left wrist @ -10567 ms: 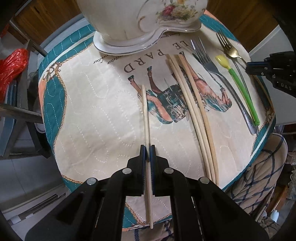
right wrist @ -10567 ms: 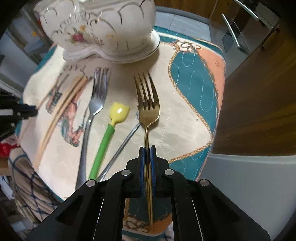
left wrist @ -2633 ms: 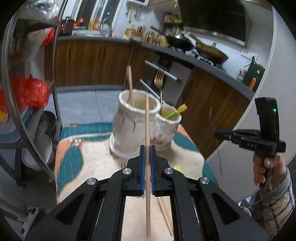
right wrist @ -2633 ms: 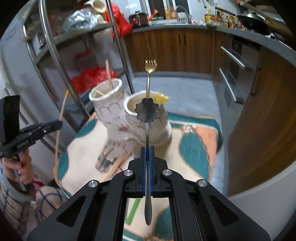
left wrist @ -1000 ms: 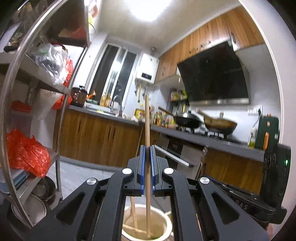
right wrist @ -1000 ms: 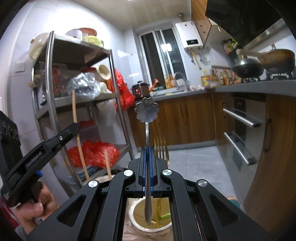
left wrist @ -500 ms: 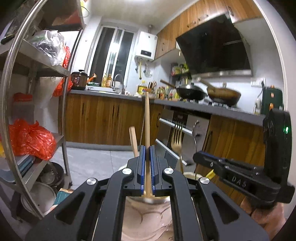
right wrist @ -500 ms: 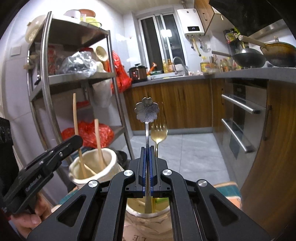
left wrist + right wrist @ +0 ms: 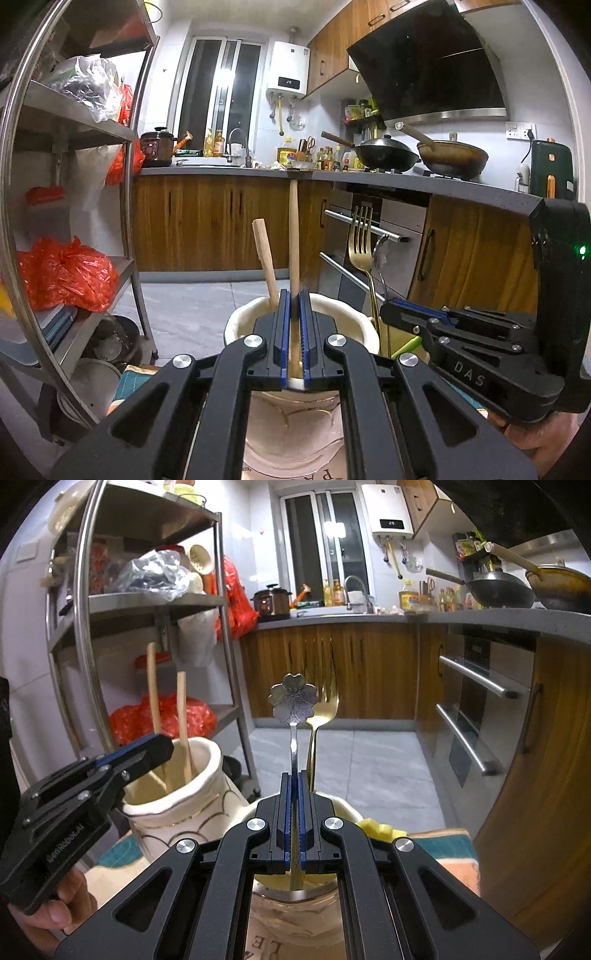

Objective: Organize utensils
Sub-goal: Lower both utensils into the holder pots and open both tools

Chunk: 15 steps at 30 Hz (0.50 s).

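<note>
The left gripper (image 9: 294,328) was clamped on a wooden chopstick (image 9: 294,236), its blue pads pressed against the shaft. The chopstick stood upright, and its lower end reached down into the left compartment (image 9: 240,321) of a cream ceramic utensil holder (image 9: 295,439). A second chopstick (image 9: 265,258) leaned in that same compartment, tilted to the left, just beside the held one.

The right gripper (image 9: 294,812) was pinched on the thin stem of a silver utensil with a flower-shaped end (image 9: 293,701), held upright with the flower uppermost. Its lower end hung over the right compartment (image 9: 347,808) of the holder; whether it touched the inside could not be told. A gold fork (image 9: 325,705) stood in that compartment, tines up, just behind the flower end. A yellow-tipped utensil (image 9: 375,829) showed at the compartment's rim, to the right of the gripper.

Each gripper appeared in the other's view, held by a person's hand (image 9: 55,912), and the two were close together over the holder. The holder stood on a printed cloth (image 9: 454,853) with teal and orange edging. Behind lay wooden kitchen cabinets (image 9: 207,225) and a metal shelf rack (image 9: 92,602) with red bags (image 9: 62,273).
</note>
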Motion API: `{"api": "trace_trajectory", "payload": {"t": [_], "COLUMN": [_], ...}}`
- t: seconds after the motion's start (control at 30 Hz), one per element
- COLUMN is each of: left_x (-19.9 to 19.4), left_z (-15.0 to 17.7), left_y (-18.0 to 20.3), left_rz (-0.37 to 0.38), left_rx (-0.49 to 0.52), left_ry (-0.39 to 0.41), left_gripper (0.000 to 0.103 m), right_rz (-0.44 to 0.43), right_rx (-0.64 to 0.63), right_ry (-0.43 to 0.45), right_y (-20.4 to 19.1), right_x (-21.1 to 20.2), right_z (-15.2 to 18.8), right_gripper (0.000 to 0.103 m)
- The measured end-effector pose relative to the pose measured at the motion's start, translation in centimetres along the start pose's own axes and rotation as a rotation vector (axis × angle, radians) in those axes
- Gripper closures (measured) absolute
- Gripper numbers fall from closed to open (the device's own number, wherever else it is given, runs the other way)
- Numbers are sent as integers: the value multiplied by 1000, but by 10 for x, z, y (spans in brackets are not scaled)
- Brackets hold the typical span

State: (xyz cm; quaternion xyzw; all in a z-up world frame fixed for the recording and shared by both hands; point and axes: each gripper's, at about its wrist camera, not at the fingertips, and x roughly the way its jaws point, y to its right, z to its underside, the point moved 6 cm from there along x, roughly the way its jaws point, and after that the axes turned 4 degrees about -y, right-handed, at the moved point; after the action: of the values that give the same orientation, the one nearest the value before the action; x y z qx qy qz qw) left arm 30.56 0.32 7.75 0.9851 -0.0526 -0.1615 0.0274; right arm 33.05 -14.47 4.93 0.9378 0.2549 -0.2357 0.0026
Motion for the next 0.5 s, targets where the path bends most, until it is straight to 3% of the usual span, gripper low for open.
{"api": "trace_trajectory", "payload": {"t": [0.1,0.23,0.37,0.43,0.5], "left_x": [0,-4,-12,-18,-25], "left_z": [0,0,-3,-5,-6], "left_y": [1,3,3,1,-1], "left_rz": [0,0,-3,-1,4], "left_rx": [5,22,34,29,22], "left_ry": [0,12,35,48,58], "left_gripper": [95,70,64,63,62], "right_rz": [5,7,9,6,7], "right_rx": [-1,0,-2,-3,-13], "right_ry": [-11,-15,-12,-9,3], "right_y": [0,0,0,0,-1], "right_x": [2,3,2,-1,-6], "right_z": [2,3,4,3,3], "right_gripper": [99,99,96,87,84]}}
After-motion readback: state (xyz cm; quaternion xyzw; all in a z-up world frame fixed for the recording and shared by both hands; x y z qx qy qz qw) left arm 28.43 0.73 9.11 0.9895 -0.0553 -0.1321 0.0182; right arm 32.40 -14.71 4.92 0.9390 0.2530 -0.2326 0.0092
